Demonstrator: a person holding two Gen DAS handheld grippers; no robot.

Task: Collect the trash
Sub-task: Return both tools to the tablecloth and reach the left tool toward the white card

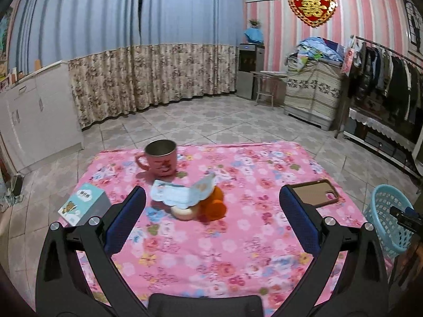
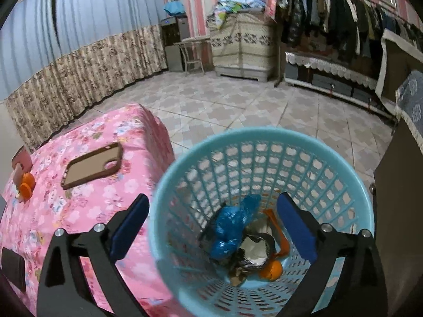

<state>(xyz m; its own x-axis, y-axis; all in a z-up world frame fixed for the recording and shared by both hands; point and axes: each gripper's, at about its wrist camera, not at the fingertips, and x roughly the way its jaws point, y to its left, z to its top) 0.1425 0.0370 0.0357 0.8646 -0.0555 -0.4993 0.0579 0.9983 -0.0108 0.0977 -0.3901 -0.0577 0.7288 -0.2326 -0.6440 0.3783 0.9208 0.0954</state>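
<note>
Left gripper [image 1: 211, 203] spread wide and empty over the pink floral table [image 1: 238, 251], facing a paper wrapper [image 1: 182, 191] lying on orange peel [image 1: 211, 206] at frame centre. Right gripper [image 2: 211, 224], also wide open and empty, hangs above the blue basket [image 2: 330, 163] holding trash at lower right.
</note>
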